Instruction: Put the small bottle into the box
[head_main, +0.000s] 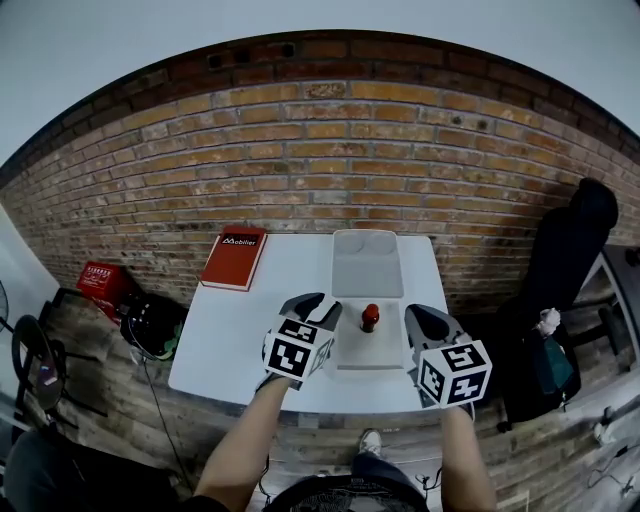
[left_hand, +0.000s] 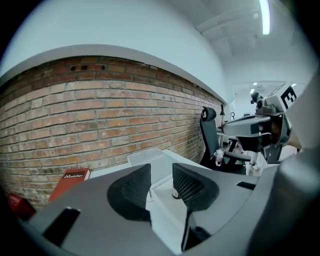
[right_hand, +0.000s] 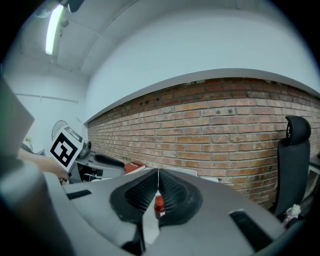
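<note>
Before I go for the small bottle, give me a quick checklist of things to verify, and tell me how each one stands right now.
1. Small bottle upright: ok, it stands on the white tray just in front of the box.
2. Box open to receive it: ok, no lid on it and nothing seen inside.
3. Left gripper ready to grasp: ok, fingers apart with nothing between them.
4. Right gripper ready to grasp: not ok, fingers closed together and empty.
5. Bottle free of both grippers: ok, neither touches it.
6. Red book out of the way: ok, it lies left of the box.
</note>
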